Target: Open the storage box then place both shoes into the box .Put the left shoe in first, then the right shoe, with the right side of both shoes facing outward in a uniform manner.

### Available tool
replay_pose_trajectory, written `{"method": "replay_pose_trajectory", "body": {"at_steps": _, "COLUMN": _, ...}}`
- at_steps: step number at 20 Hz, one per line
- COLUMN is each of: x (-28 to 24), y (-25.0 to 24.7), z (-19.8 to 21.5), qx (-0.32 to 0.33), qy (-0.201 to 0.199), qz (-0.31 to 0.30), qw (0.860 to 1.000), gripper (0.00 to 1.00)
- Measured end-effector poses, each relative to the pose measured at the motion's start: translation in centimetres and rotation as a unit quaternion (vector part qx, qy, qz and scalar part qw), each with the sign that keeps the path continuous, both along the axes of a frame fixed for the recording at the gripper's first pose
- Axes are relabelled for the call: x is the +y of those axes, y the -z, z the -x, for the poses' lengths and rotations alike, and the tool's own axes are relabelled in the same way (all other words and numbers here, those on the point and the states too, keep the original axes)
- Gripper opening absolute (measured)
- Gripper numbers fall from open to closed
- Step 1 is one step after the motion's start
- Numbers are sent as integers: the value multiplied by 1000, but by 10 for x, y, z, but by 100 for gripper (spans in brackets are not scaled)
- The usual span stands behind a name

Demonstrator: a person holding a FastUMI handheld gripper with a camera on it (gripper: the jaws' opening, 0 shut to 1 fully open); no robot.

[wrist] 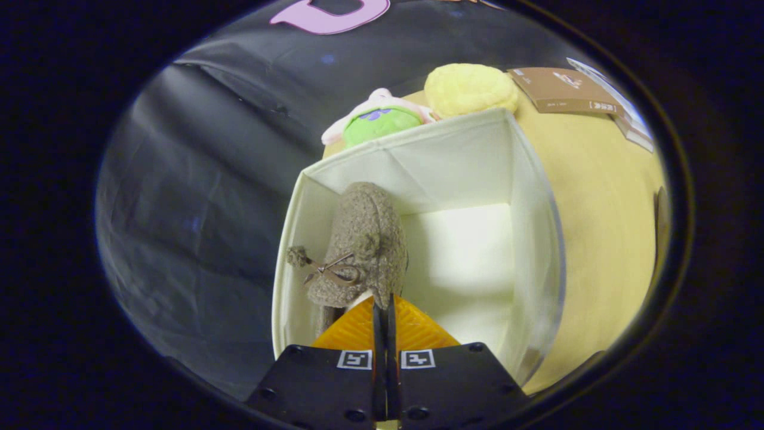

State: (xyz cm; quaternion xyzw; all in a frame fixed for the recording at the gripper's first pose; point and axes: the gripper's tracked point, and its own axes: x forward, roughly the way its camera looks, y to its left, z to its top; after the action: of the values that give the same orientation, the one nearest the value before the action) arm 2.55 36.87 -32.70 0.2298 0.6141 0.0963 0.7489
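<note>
A brown fuzzy shoe (364,239) with a small bow and a pompom stands inside the open white storage box (418,134), against the box's left wall, toe pointing away from me. My gripper (385,310) is just above the shoe's near end. Its fingers are pressed together on the rim of the shoe's opening, with a bit of pale lining showing beside them. The right part of the box floor is bare and white. I cannot tell whether this is the left or the right shoe.
The box sits on a yellow table (597,209). Behind it lie a green and pink plush toy (379,122) and a yellow fluffy item (468,89). Brown cardboard pieces (564,89) lie at the table's far right. Black cloth hangs left of the box.
</note>
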Motion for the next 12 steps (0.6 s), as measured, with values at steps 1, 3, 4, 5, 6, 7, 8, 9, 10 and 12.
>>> {"method": "replay_pose_trajectory", "body": {"at_steps": 1, "x": 1, "y": 5, "z": 3, "qx": 4, "qy": -3, "qz": 3, "qw": 1000, "gripper": 4}}
{"method": "replay_pose_trajectory", "body": {"at_steps": 3, "x": 2, "y": 12, "z": 8, "qx": 14, "qy": -11, "qz": 8, "qw": 1000, "gripper": 4}}
{"method": "replay_pose_trajectory", "body": {"at_steps": 4, "x": 4, "y": 15, "z": 9, "qx": 15, "qy": -16, "qz": 4, "qw": 1000, "gripper": 4}}
{"method": "replay_pose_trajectory", "body": {"at_steps": 5, "x": 6, "y": 17, "z": 12, "qx": 18, "qy": -23, "qz": -2, "qw": 1000, "gripper": 7}}
{"method": "replay_pose_trajectory", "body": {"at_steps": 6, "x": 7, "y": 14, "z": 10, "qx": 15, "qy": -24, "qz": -6, "qw": 1000, "gripper": 9}}
{"method": "replay_pose_trajectory", "body": {"at_steps": 7, "x": 8, "y": 8, "z": 10, "qx": 9, "qy": -27, "qz": -13, "qw": 999, "gripper": 12}}
{"method": "replay_pose_trajectory", "body": {"at_steps": 8, "x": 11, "y": 7, "z": 11, "qx": 10, "qy": -32, "qz": -19, "qw": 999, "gripper": 23}}
{"method": "replay_pose_trajectory", "body": {"at_steps": 9, "x": 12, "y": 4, "z": 10, "qx": 8, "qy": -35, "qz": -28, "qw": 999, "gripper": 34}}
{"method": "replay_pose_trajectory", "body": {"at_steps": 10, "x": 12, "y": -3, "z": 8, "qx": 0, "qy": -38, "qz": -35, "qw": 999, "gripper": 44}}
{"method": "replay_pose_trajectory", "body": {"at_steps": 12, "x": 19, "y": -21, "z": 10, "qx": -15, "qy": -53, "qz": -58, "qw": 997, "gripper": 65}}
